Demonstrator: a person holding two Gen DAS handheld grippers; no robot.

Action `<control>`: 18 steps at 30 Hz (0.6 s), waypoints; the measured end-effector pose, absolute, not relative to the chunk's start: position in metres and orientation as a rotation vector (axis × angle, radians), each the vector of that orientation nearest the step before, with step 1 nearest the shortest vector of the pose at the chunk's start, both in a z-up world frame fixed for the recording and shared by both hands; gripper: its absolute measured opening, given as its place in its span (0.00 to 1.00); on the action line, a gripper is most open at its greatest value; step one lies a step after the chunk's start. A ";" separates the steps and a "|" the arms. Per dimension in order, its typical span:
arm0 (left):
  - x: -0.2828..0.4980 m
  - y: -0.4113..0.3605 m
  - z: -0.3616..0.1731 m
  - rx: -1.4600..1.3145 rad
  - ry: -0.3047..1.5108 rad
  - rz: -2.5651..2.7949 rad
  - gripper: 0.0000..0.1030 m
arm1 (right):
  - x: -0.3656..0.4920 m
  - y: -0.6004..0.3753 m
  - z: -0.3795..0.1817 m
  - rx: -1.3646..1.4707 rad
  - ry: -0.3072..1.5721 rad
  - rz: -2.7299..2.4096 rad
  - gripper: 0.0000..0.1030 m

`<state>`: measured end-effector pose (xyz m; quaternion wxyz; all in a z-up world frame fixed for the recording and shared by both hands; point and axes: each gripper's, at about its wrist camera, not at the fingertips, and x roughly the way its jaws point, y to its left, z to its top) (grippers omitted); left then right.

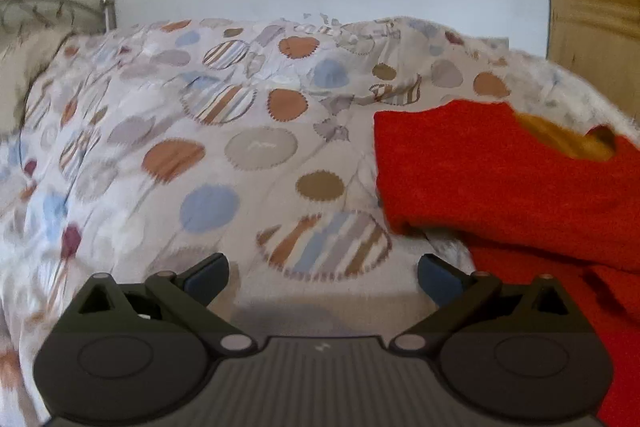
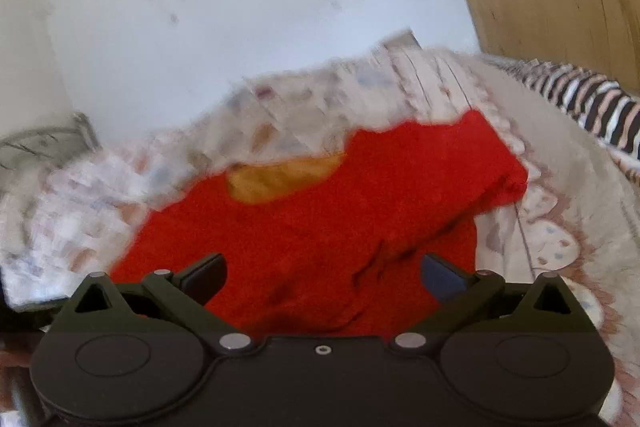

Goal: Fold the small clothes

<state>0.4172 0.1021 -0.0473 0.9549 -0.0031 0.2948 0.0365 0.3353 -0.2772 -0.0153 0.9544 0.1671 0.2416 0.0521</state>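
Red garment [image 2: 320, 219] lies partly folded on a patterned bedspread [image 1: 200, 147], orange lining at the neck. Left gripper [image 1: 323, 277] and right gripper [image 2: 323, 277] both hover wide apart, empty. Folding seems midway; next likely calls for pinching an edge

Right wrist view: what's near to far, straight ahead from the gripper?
Right gripper, jaws open → red garment → its yellow-orange neck lining → patterned bedspread → white wall.
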 end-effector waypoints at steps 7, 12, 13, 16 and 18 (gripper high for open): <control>0.330 0.109 -0.032 -0.143 0.583 -0.098 1.00 | 0.258 -0.282 -0.014 0.128 0.540 0.088 1.00; 0.306 0.086 -0.044 -0.120 0.654 -0.232 1.00 | 0.235 -0.296 -0.027 0.222 0.563 0.088 0.89; 0.305 0.082 -0.047 -0.119 0.667 -0.253 0.99 | 0.236 -0.295 -0.028 0.226 0.565 0.074 0.83; 0.304 0.074 -0.051 -0.124 0.695 -0.285 0.91 | 0.234 -0.291 -0.029 0.210 0.569 0.032 0.61; 0.305 0.072 -0.053 -0.142 0.729 -0.289 0.83 | 0.232 -0.287 -0.030 0.233 0.587 0.040 0.50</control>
